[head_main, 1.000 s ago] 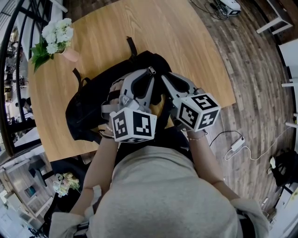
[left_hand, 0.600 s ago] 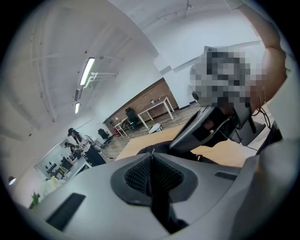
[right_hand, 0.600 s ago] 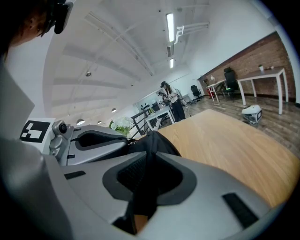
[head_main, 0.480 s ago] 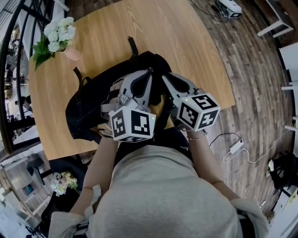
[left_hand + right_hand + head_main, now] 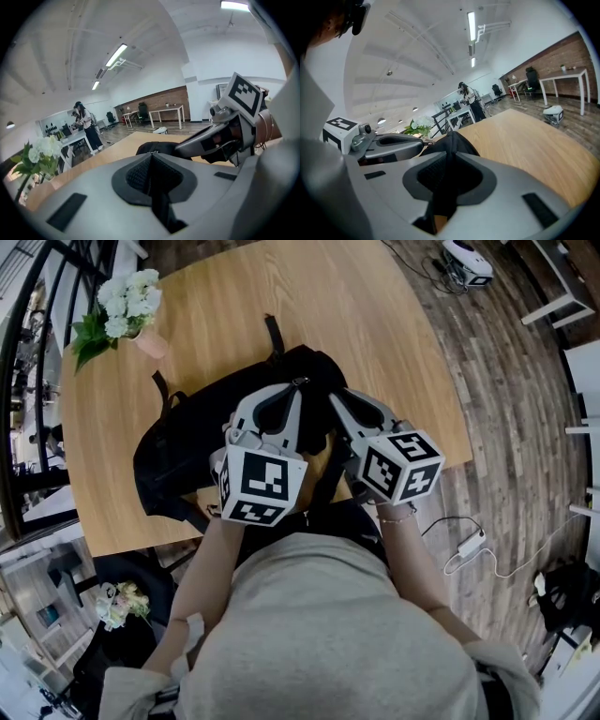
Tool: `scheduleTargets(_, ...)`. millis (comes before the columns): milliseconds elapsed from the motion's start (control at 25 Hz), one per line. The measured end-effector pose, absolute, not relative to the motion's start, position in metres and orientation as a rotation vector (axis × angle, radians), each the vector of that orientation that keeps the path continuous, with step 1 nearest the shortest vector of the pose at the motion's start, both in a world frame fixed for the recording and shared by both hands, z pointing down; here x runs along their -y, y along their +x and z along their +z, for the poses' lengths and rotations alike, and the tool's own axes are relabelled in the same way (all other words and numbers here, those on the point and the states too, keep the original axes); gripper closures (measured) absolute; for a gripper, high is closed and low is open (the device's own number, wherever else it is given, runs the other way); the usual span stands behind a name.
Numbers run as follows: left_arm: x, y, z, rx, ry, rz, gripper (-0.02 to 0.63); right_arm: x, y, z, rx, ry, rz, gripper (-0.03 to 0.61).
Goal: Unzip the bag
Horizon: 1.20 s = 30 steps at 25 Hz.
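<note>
Squarely on the wooden worktop (image 5: pixel 375 324) lay the black bag (image 5: pixel 183 446), its straps spread out, with a vase of white flowers (image 5: pixel 122 313) standing apart towards the far left edge. The left tongs (image 5: pixel 298 386) were pressed fully together at the bag's top; whether they pinched the zip pull was unclear. Just beside them, the right tongs (image 5: pixel 331 397) were clamped narrowly on a fold of the bag's fabric.

1. Left gripper (image 5: pixel 297 383): grey shell, black ribbed pads (image 5: pixel 137 177).
2. Right gripper (image 5: pixel 334 396): same grey shell, black pads.
3. White cubes, left (image 5: pixel 258 486) and right (image 5: pixel 401 465), with black square markers.
4. Pale grey-beige top (image 5: pixel 328 634), sleeves (image 5: pixel 190 632) reaching the elbows.
5. Thin bracelet (image 5: pixel 398 517) on the right wrist.
</note>
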<state>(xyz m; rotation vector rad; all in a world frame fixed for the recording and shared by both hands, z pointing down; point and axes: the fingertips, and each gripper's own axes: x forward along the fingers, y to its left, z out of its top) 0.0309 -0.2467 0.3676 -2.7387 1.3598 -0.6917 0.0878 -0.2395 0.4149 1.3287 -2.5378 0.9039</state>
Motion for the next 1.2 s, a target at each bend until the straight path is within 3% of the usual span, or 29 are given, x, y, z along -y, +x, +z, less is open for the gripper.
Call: scheduleTargets(1200,0.236,0.014,0.363,-1.479,-3.266,-0.439,0.595,0.238,0.090,0.413,2.533,1.320,0.820,0.512)
